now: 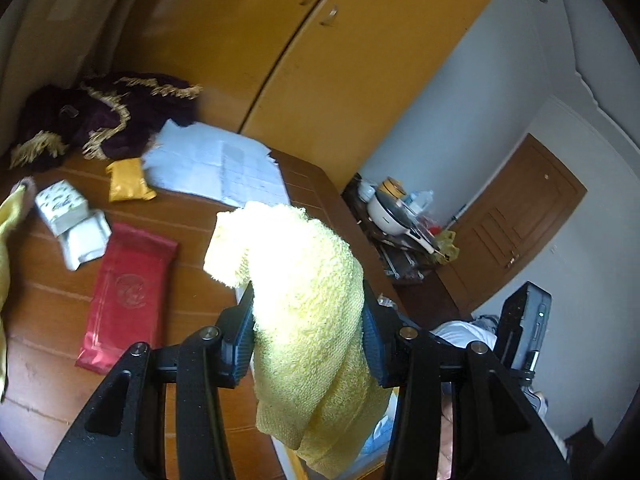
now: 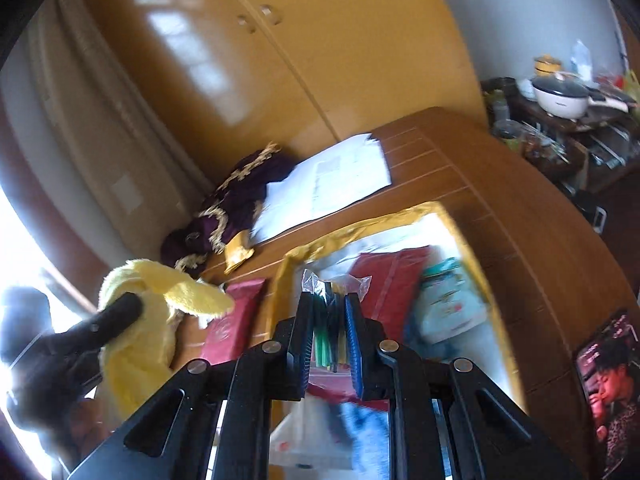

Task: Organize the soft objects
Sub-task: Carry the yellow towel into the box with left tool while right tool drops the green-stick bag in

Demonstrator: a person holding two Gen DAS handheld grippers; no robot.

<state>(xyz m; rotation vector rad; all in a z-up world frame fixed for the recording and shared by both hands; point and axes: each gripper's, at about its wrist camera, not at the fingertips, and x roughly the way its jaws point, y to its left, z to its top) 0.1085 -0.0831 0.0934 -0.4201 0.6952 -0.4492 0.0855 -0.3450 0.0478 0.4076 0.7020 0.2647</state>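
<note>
My left gripper [image 1: 308, 320] is shut on a yellow terry cloth [image 1: 304, 272], which bulges above the jaws and hangs down below them, over the wooden table [image 1: 192, 224]. The right wrist view shows the same yellow cloth [image 2: 136, 344] at the left, held by the left gripper [image 2: 120, 312]. My right gripper [image 2: 330, 320] is shut on a clear plastic bag of green, black and yellow sticks [image 2: 332, 312]. It hovers over an open box with gold flaps [image 2: 348, 232] that holds a red packet [image 2: 388, 276], a teal packet [image 2: 444, 304] and plastic bags.
A purple cloth with gold fringe [image 1: 108, 116] lies at the table's far end beside loose papers [image 1: 212, 164]. A gold packet [image 1: 126, 180], white packets [image 1: 68, 212] and a red packet [image 1: 128, 292] lie on the table. A yellow wardrobe [image 1: 320, 60] stands behind; a cluttered side table [image 1: 400, 216] stands to the right.
</note>
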